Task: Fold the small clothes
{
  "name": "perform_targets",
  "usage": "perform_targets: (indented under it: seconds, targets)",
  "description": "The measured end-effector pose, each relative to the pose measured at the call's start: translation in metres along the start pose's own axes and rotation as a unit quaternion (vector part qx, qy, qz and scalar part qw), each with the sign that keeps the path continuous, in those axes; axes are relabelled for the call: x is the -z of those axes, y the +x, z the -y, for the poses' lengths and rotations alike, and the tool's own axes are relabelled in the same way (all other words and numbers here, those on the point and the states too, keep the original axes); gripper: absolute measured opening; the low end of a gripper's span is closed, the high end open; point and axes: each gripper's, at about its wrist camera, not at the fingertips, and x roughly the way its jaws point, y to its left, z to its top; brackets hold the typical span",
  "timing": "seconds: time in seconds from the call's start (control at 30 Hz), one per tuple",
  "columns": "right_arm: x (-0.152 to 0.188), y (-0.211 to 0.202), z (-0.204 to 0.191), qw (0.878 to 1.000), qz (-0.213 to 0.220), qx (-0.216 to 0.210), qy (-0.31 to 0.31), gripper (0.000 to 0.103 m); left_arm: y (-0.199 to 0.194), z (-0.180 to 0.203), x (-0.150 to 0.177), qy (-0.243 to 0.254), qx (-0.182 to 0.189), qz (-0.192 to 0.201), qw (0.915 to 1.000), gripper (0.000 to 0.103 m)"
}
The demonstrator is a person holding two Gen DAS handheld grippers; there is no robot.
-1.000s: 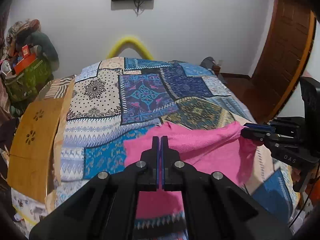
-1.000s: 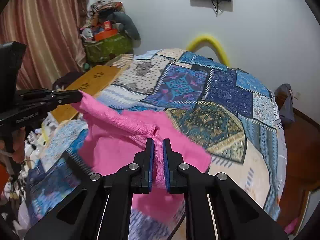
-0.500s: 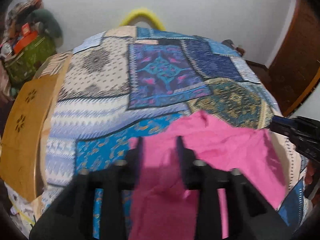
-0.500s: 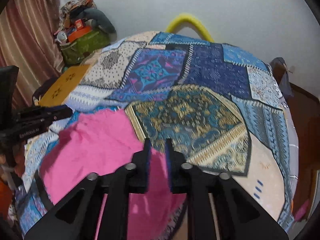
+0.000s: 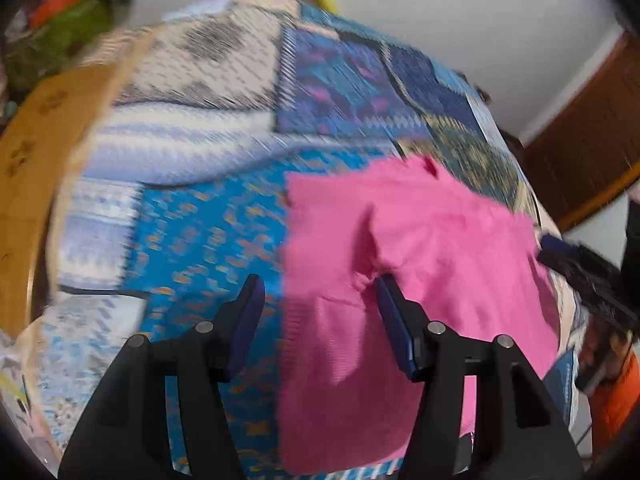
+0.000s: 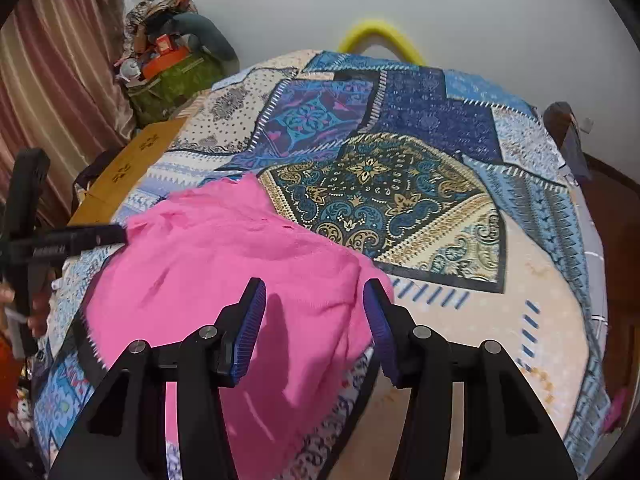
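A small pink garment lies spread on the patchwork bedspread. My left gripper hangs just above the garment's left edge, its jaws opening, the pads clear of the cloth. My right gripper hovers over the garment's right corner, jaws also opening, with pink cloth below the gap and nothing pinched. The left gripper shows from the side at the garment's far left in the right wrist view. The right gripper appears at the right edge of the blurred left wrist view.
A yellow curved bar rises behind the bed. A wooden board lies along the bed's left side, with a green basket of clutter and a striped curtain beyond. A dark wooden door stands right.
Both grippers were shut on the lifted pink garment; they sank toward the bed and opened, and the garment dropped flat onto the bedspread.
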Motion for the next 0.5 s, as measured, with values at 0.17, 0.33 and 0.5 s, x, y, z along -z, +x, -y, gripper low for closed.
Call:
perform_targets:
  seconds: [0.17,0.33,0.5]
  targets:
    - [-0.004,0.021,-0.006,1.0,0.001,0.019,0.002,0.021,0.005,0.029,0.003,0.049,-0.015,0.02,0.9985,0.056]
    - [-0.002,0.018,-0.013,1.0,0.014,0.025,-0.005,0.007,-0.003,0.056,0.016,0.127,-0.049,0.033,0.9902,0.007]
    - [-0.004,-0.007,-0.019,0.999,0.044,0.024,-0.016,0.006,-0.033,0.065,0.021,0.145,-0.074,0.071,0.9841,0.006]
